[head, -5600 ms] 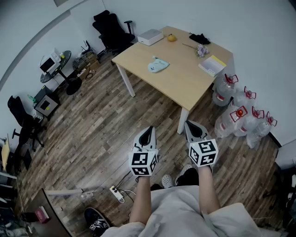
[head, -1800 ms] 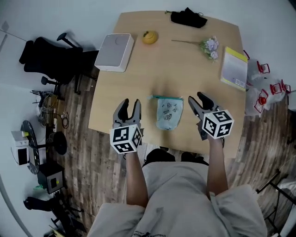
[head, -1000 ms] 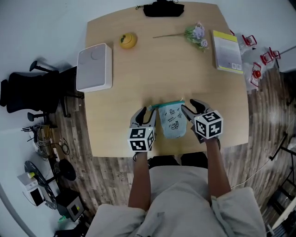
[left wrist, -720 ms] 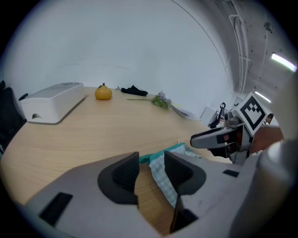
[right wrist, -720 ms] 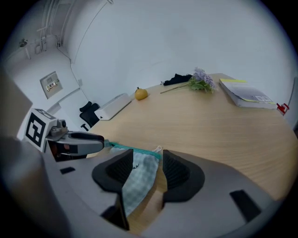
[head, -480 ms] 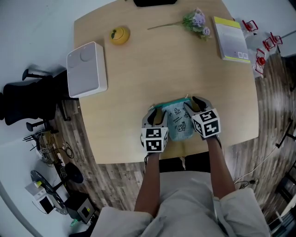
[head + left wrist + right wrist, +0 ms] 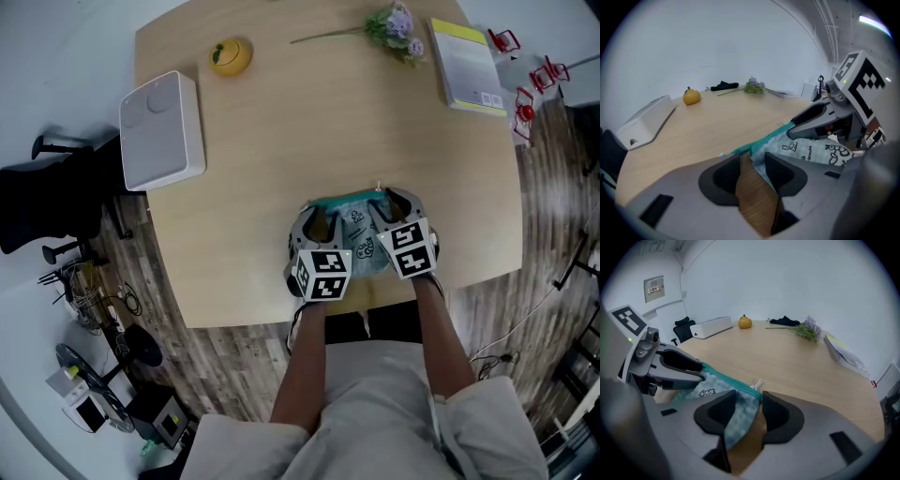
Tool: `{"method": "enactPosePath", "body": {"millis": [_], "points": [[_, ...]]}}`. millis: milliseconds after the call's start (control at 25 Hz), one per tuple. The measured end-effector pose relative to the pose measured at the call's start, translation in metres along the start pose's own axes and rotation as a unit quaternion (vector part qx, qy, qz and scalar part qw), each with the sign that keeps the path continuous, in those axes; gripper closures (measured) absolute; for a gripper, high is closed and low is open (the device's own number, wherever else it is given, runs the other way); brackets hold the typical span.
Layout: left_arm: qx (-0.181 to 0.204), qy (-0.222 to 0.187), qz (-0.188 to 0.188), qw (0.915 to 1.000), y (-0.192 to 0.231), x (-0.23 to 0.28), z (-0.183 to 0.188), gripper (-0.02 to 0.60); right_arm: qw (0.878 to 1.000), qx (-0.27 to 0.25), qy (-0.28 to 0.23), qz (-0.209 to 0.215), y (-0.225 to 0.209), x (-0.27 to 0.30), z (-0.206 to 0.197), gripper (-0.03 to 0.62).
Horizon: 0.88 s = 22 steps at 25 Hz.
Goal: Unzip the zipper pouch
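**A:** Where is the pouch, and what do you have on it?

**B:** The zipper pouch (image 7: pixel 354 220) lies flat on the table (image 7: pixel 309 141), near the edge closest to me, with its teal zip band (image 7: pixel 725 377) along the far side. My left gripper (image 7: pixel 752 161) stands with jaws apart. The pouch's left corner sits just at its tips, and nothing is pinched. My right gripper (image 7: pixel 745 401) has just been closing, but its jaws are apart too. The right corner's cloth hangs loose between them, not pressed.

**A:** How will it handle?

**B:** It's thin printed cloth, so I judge it light and limp. It will likely bunch up or slide on the smooth wood if one end is left free. I'd pinch the cloth just under the band to anchor it. The small white pull tab (image 7: pixel 757 384) at the right end is the thing to draw on. It's tiny and easy to miss.

**A:** Is there room to move?

**B:** Plenty sideways. The white box (image 7: pixel 161 128), fruit (image 7: pixel 230 56), flower sprig (image 7: pixel 394 23) and book (image 7: pixel 469 66) are all well apart, towards the far side. Only the near edge is close, so I'd pull along the band, not towards me.
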<state>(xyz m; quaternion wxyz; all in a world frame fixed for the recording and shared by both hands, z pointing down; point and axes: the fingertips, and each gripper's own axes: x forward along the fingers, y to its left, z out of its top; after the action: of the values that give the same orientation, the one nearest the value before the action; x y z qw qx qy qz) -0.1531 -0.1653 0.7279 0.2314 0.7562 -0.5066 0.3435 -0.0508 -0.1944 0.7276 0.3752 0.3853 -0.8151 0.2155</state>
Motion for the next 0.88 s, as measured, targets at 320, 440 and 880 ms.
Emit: {"method": "enactPosePath", "body": {"millis": [320,440,880], "points": [[-0.004,0.002,-0.012,0.9999,-0.001,0.000,-0.003,0.410,1.000,0.020,-0.008,0.008,-0.001,-0.003,-0.004,0.472],[-0.015,-0.003,-0.011,0.9998,-0.003,-0.001,-0.003,0.410,0.999,0.030,-0.011,0.014,-0.002,-0.009,-0.005,0.505],[-0.011,-0.007,-0.030,0.9995,-0.006,-0.013,0.010,0.408,0.998,-0.014,-0.054,0.004,0.000,-0.036,0.016,0.546]]}}
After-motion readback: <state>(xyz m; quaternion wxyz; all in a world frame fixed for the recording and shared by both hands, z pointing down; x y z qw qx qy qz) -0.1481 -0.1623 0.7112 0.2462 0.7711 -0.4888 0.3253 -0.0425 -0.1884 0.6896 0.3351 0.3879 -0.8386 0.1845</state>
